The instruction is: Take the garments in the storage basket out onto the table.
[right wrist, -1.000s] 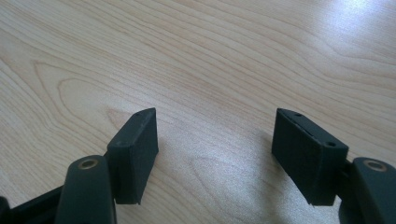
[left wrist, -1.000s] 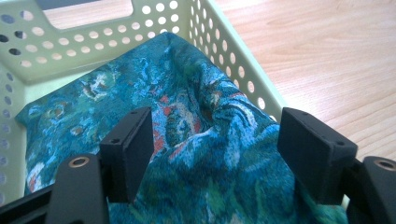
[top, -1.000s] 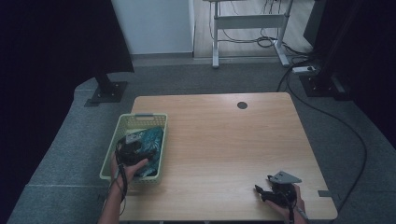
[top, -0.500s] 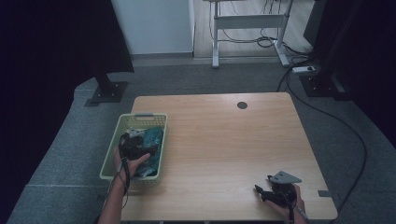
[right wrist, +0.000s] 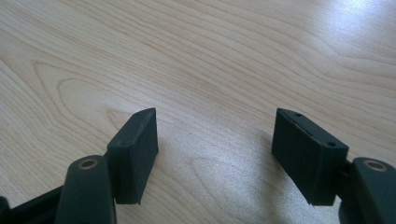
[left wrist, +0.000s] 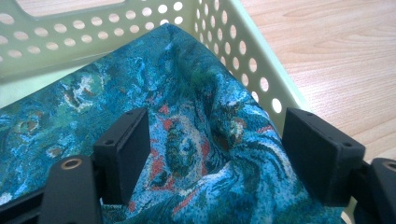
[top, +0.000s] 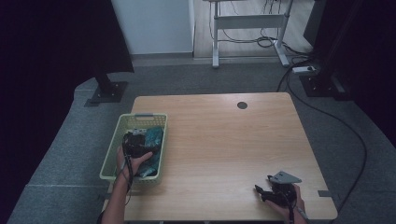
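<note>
Left tongs (left wrist: 212, 154) spread wide inside the pale green basket (left wrist: 243, 51), pinching nothing; directly ahead of and between the jaws, a raised fold of the blue-green patterned cloth (left wrist: 187, 135), its ridge running away from the tongs toward the basket's far corner, roughly along the line of the jaws rather than across it; seen from above, left tongs (top: 134, 142) right over the cloth (top: 154, 137), so clearly the nearer pair; judged ready for a short push down and a squeeze on that ridge. Further right, bare table (top: 224, 140) lying well between the two; right tongs (top: 265, 193) low at the near right corner, likewise spread with nothing between them, facing plain wood (right wrist: 210, 70), well apart from the basket.
</note>
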The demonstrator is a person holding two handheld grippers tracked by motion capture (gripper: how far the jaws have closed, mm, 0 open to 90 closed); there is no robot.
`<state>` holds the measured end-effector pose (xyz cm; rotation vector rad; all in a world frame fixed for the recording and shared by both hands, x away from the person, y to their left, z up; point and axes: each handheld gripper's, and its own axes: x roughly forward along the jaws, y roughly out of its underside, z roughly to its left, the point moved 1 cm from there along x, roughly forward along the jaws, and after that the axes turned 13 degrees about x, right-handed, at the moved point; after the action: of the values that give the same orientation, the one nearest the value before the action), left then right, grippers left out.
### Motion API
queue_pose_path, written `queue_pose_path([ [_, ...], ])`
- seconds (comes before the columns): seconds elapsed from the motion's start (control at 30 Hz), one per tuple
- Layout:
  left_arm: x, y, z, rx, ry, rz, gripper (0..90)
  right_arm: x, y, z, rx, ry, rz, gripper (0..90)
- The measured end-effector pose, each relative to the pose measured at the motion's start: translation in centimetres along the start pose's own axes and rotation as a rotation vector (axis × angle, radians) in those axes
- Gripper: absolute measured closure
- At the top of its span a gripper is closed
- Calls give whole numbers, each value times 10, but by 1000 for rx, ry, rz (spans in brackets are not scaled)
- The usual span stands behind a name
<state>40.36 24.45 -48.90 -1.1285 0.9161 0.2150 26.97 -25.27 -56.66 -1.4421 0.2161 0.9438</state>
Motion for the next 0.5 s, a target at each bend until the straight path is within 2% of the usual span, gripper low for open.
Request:
queue_pose_path([
  [0.2,6,1,2,-13,-6,29,225,0,0,0,0,0,0,312],
  [0.37,10,2,3,-11,-27,58,222,0,0,0,0,0,0,312],
  [0.5,16,6,7,-23,-23,78,217,0,0,0,0,0,0,311],
])
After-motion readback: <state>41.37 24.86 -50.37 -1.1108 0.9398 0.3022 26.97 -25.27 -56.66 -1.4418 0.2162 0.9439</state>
